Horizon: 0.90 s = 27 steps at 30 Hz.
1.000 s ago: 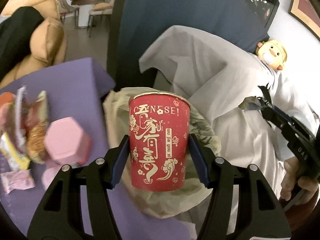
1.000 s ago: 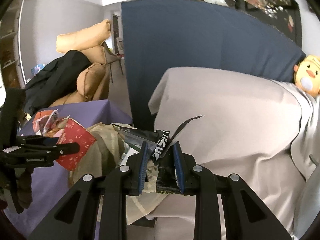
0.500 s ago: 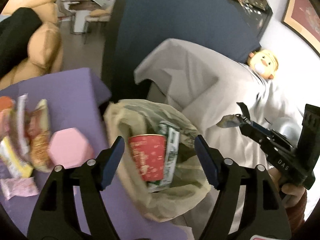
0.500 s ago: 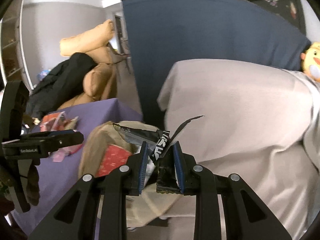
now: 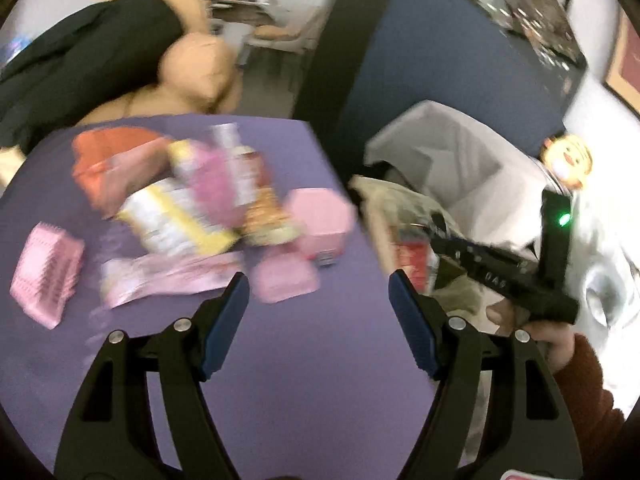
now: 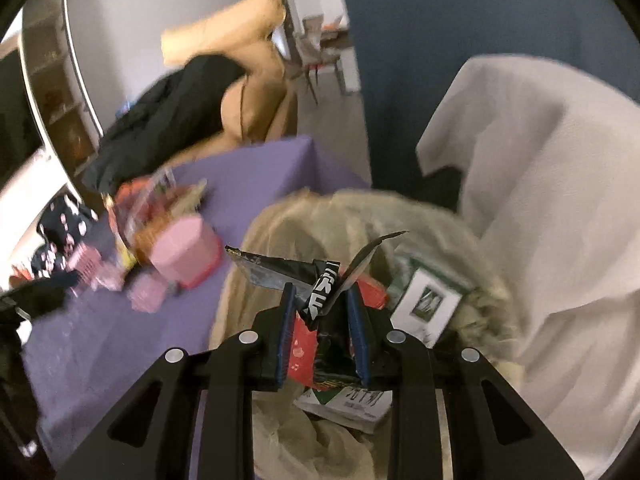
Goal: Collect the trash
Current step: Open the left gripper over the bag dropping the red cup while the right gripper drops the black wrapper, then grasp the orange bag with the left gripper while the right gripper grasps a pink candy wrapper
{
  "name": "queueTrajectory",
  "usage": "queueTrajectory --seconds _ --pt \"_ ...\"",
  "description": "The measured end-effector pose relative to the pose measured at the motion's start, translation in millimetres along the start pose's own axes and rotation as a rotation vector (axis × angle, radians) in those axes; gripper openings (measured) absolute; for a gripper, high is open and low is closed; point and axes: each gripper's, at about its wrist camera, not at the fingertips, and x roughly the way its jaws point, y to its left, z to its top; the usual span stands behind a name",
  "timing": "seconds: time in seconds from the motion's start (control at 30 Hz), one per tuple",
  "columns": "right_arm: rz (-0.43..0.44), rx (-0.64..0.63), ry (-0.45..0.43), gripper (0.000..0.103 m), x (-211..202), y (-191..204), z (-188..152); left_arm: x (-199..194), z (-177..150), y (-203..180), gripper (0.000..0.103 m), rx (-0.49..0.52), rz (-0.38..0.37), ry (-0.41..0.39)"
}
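My left gripper (image 5: 318,304) is open and empty above the purple table (image 5: 280,380). A blurred pile of snack wrappers (image 5: 180,208) and a pink hexagonal box (image 5: 320,220) lie ahead of it. The beige trash bag (image 6: 280,240) hangs at the table's right edge and also shows in the left wrist view (image 5: 384,200). The red paper cup (image 6: 370,290) and a green-and-white carton (image 6: 430,300) lie inside the bag. My right gripper (image 6: 322,308) is shut on a black snack wrapper (image 6: 320,280) over the bag's mouth.
A pink comb-like item (image 5: 48,272) lies at the table's left. A grey-covered seat (image 6: 540,180) stands right of the bag, with a yellow duck toy (image 5: 568,158) on it. Tan cushions (image 6: 248,64) and a black garment (image 6: 168,112) lie behind the table.
My left gripper let go of the red cup into the bag, opened wide, and swung left over the table. My right gripper moved over the bag, still holding the black wrapper.
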Motion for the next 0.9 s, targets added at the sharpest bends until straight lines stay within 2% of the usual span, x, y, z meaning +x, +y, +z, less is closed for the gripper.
queueTrajectory --seconds 0.17,0.23,0.3,0.43,0.57,0.67,0.8,0.9 --pt "-0.037 0.020 0.121 0.025 35.5 -8.3 -17.7 -16.2 -13.4 51.6 0.069 -0.122 0.043 -0.022" --pt "-0.034 0.018 0.135 0.026 36.0 -6.2 -21.1 -17.1 -16.5 63.9 0.069 -0.153 0.051 -0.029" --pt "-0.038 0.005 0.143 0.030 31.4 -0.9 -21.0 -17.4 -20.2 76.1 0.069 -0.184 0.058 -0.038" --pt "-0.065 -0.029 0.139 0.053 15.6 7.1 -19.4 -21.7 -21.7 87.1 0.069 -0.215 0.054 -0.058" --pt "-0.189 -0.107 0.125 0.056 -5.6 18.4 -15.9 -31.6 -21.0 95.7 0.069 -0.212 0.067 -0.078" --pt "-0.213 -0.133 0.084 0.056 -25.9 31.7 -7.9 -41.5 -21.1 107.6 0.069 -0.229 0.083 -0.100" --pt "-0.165 -0.176 0.005 0.056 -47.6 63.7 6.3 -54.2 -20.5 125.1 0.069 -0.260 0.094 -0.133" --pt "-0.042 -0.195 0.001 0.056 -48.1 95.4 12.2 -62.3 -21.0 133.4 0.069 -0.254 0.125 -0.150"
